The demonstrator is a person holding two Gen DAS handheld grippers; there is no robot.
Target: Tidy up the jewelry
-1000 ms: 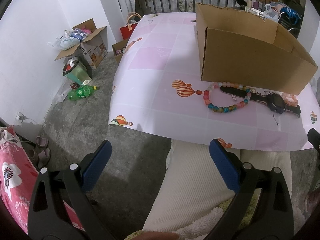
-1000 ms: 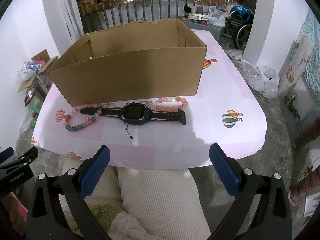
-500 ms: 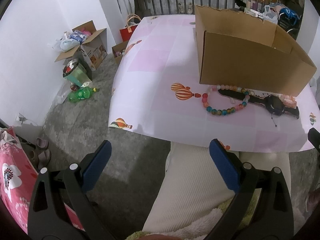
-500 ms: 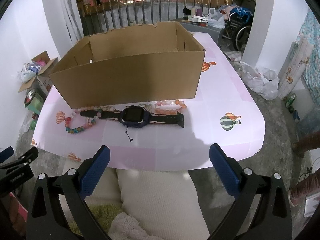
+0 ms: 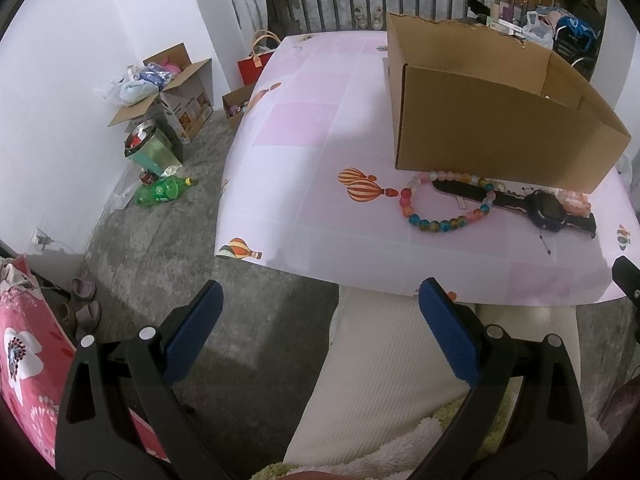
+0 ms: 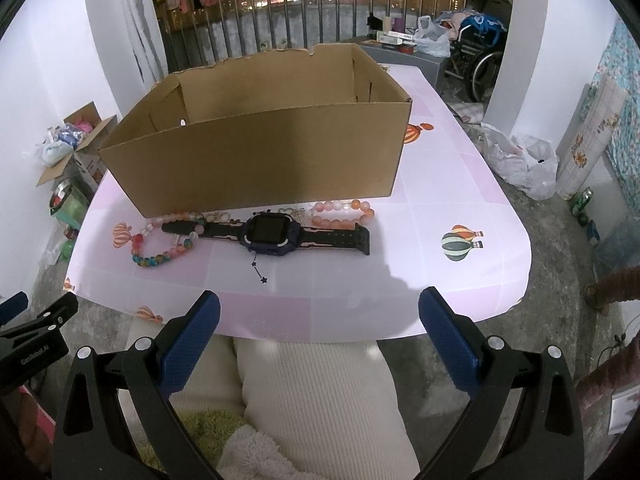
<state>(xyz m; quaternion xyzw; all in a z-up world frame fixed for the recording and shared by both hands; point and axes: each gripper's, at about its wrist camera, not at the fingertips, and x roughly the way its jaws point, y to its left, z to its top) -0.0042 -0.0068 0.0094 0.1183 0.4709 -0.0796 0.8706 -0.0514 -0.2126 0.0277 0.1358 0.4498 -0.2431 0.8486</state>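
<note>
An open cardboard box (image 6: 260,160) (image 5: 500,120) stands on a pink table (image 6: 440,200) (image 5: 300,160). In front of it lie a multicoloured bead bracelet (image 6: 160,256) (image 5: 440,224), a dark smartwatch (image 6: 268,234) (image 5: 548,210), a peach bead bracelet (image 6: 340,214) (image 5: 576,202) and a thin chain with star charms (image 6: 258,270). My left gripper (image 5: 320,320) is open, held below the table's near edge over the person's lap. My right gripper (image 6: 320,320) is open too, short of the near edge, facing the watch.
The person's cream-trousered legs (image 6: 320,392) are under the table edge. On the floor to the left are cardboard boxes (image 5: 176,88), a green bottle (image 5: 160,192) and slippers (image 5: 84,304). A wheelchair (image 6: 480,60) and plastic bags (image 6: 520,160) are on the right. A railing (image 6: 280,20) runs behind.
Both grippers have drawn back slightly and tilted upward, so the table and box appear a little farther and lower. Nothing on the table has moved; both grippers stay open.
</note>
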